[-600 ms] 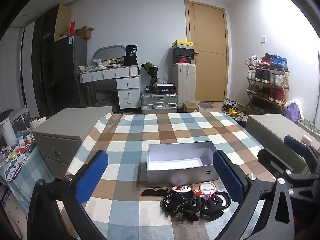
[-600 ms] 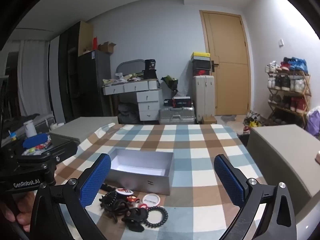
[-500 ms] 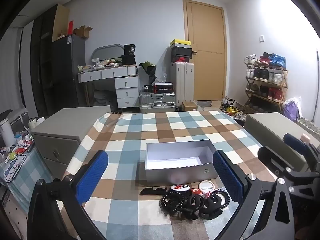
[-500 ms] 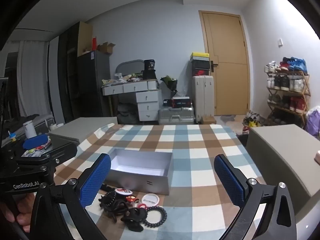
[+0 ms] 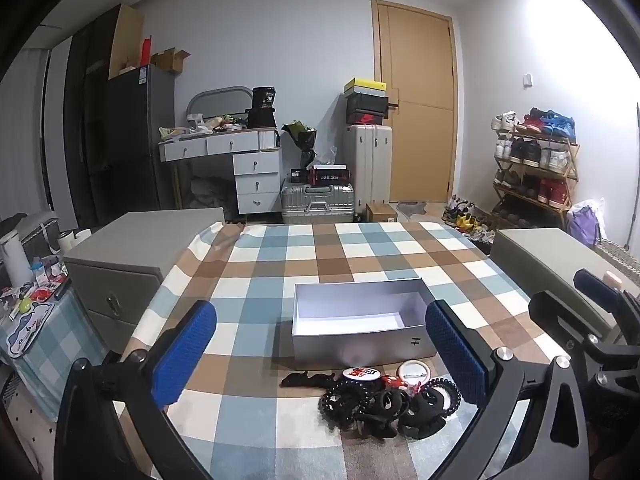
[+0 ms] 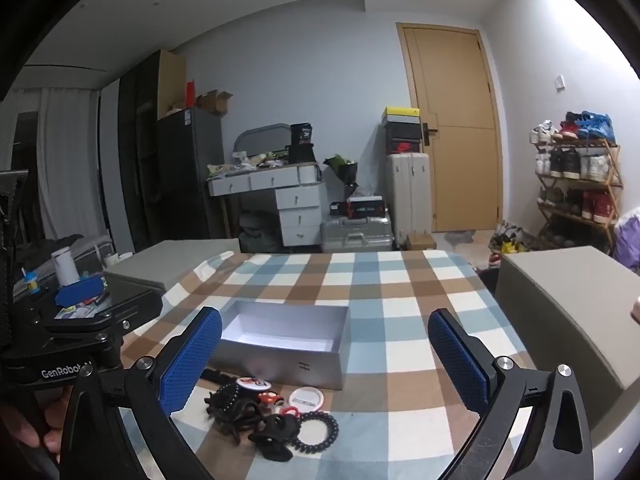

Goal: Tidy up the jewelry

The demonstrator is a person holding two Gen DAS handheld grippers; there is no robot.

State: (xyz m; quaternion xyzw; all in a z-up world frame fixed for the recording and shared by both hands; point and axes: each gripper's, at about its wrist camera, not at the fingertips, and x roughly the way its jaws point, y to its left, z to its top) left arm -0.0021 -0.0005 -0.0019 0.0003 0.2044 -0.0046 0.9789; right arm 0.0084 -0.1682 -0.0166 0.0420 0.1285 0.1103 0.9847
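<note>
An open grey box point(image 5: 360, 330) with a white inside sits on the checked tablecloth point(image 5: 280, 264); it also shows in the right wrist view point(image 6: 286, 342). In front of it lies a heap of black hair ties and clips point(image 5: 384, 402), with two round badges point(image 5: 412, 370). The same heap point(image 6: 256, 416) shows in the right wrist view, with a coil hair tie point(image 6: 316, 430) and a white badge point(image 6: 306, 398). My left gripper point(image 5: 320, 352) is open and empty, above and short of the heap. My right gripper point(image 6: 324, 356) is open and empty, to the right of the heap.
Grey cabinets flank the table at left point(image 5: 132, 252) and right point(image 5: 560, 256). The other gripper's body shows at the right edge of the left wrist view point(image 5: 592, 332) and at the left edge of the right wrist view point(image 6: 76, 332). A door, desk, suitcases and shoe rack stand beyond.
Both views have shifted only slightly; the box and heap sit marginally higher in the left wrist view. Both grippers stay open and empty.
</note>
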